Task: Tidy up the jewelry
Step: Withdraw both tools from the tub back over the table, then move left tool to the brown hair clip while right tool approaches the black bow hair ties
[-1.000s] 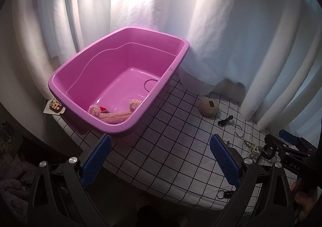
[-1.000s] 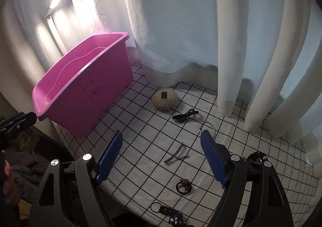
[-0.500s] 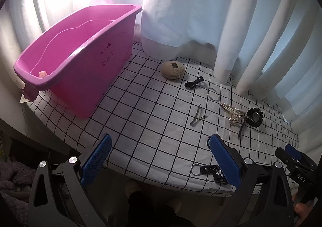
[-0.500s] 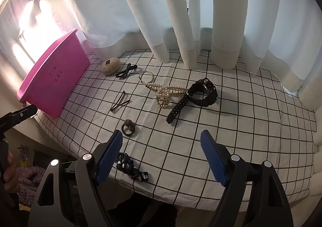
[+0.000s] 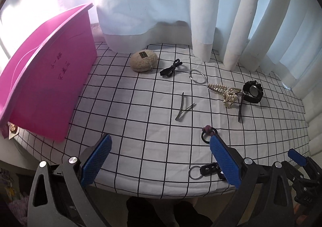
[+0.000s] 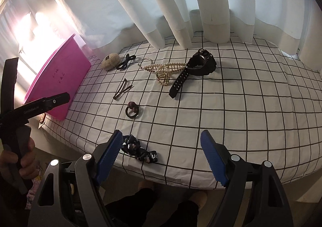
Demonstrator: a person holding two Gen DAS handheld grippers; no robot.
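Observation:
Jewelry lies on a grid-patterned cloth (image 5: 128, 118): a black watch (image 5: 252, 91) (image 6: 201, 64), a pearl hair claw (image 5: 224, 91) (image 6: 167, 70), a silver ring (image 5: 197, 76), a black bow (image 5: 171, 68) (image 6: 125, 62), a dark hair clip (image 5: 184, 108) (image 6: 121, 91), a black hair tie with a bead (image 5: 208, 133) (image 6: 132, 110), a key strap (image 5: 207, 169) (image 6: 140, 149) and a beige pouch (image 5: 143, 61) (image 6: 110, 61). My left gripper (image 5: 159, 158) is open and empty over the front edge. My right gripper (image 6: 161, 154) is open and empty, near the key strap.
A pink plastic tub (image 5: 46, 92) (image 6: 58, 84) stands on the left of the table. White curtains (image 5: 201, 9) hang along the back edge. The right half of the cloth (image 6: 251, 96) holds no objects. The table's front edge (image 6: 181, 182) is just ahead of my fingers.
Both views have swung right, away from the pink tub's inside, and now face the jewelry on the cloth. Both grippers stay open and empty.

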